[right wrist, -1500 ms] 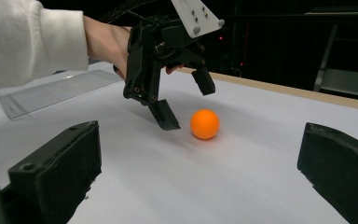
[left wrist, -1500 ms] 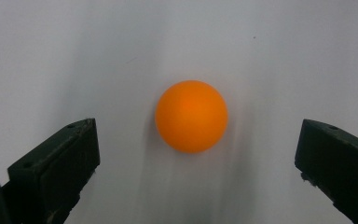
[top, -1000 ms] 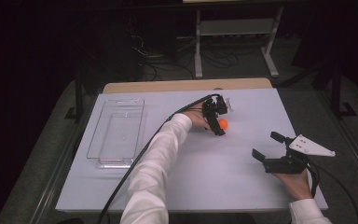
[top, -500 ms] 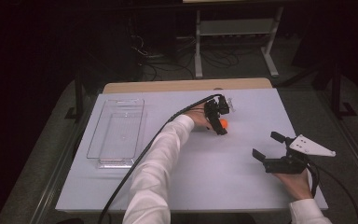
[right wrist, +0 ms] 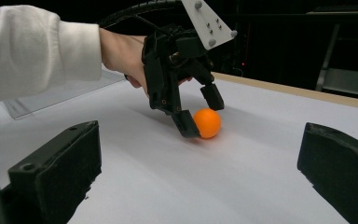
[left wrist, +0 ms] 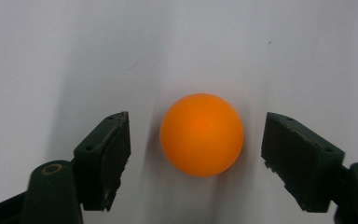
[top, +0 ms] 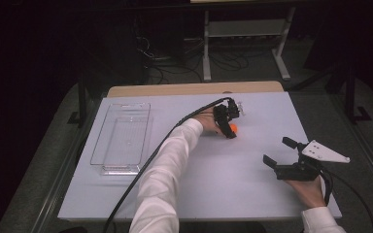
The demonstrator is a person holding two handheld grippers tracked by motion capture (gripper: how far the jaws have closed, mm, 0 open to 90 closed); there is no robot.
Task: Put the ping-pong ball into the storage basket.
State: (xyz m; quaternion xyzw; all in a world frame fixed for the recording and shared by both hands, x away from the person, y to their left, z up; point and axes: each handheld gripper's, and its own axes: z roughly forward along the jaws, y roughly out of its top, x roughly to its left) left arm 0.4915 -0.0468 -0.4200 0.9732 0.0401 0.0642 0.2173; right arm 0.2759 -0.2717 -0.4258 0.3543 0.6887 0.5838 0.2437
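Orange ball [left wrist: 201, 134] sits half hidden overhead between the closing left claw [left wrist: 196, 154], untouched.

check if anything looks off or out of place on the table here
Nothing stands out. The orange ball sits intact on the white table between the left gripper jaws, which have just been closing without touching it. The clear tray lies flat and empty at the left.

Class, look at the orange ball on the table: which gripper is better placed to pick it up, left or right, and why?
Left. The left gripper already straddles the ball, its jaws just closing with small gaps either side. The right gripper rests open, well away near the table edge.
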